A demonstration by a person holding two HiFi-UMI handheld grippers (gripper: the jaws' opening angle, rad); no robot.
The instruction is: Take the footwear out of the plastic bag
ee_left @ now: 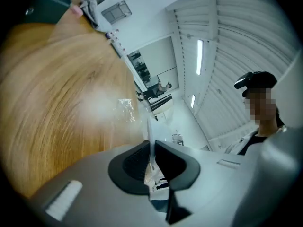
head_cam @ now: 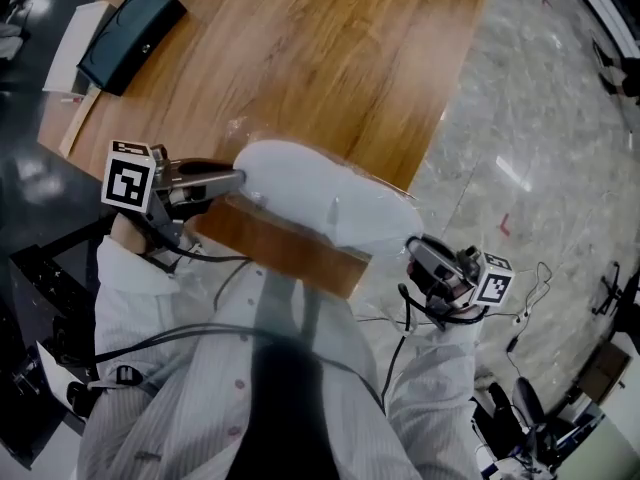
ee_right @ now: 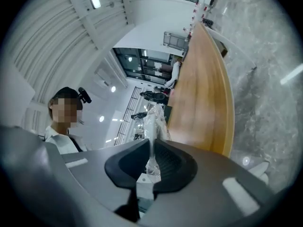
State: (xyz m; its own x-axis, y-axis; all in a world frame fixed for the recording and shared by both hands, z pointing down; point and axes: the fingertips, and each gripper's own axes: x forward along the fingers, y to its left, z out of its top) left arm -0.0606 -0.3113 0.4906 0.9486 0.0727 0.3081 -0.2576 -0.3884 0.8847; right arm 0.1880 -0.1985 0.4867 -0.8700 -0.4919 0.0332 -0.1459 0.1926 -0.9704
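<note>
Two grippers pinch the bag, shoe inside

Left gripper [head_cam: 232, 179] and right gripper [head_cam: 418, 253] are each clamped on a fold of clear bag [ee_right: 155, 119] film, at opposite ends. Between them the white shoe [head_cam: 320, 203] lies bagged at the table's [head_cam: 300, 48] near edge. The step looks like opening the bag. Next, probably find its mouth and free one gripper for the shoe. Farther off lies a black case [head_cam: 130, 36].

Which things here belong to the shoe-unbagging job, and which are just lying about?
Job: plastic bag; white footwear inside it; left gripper and right gripper, each shut on the bag's film.
Lying about: black case; white flat box beside it, near the wooden table corner.
</note>
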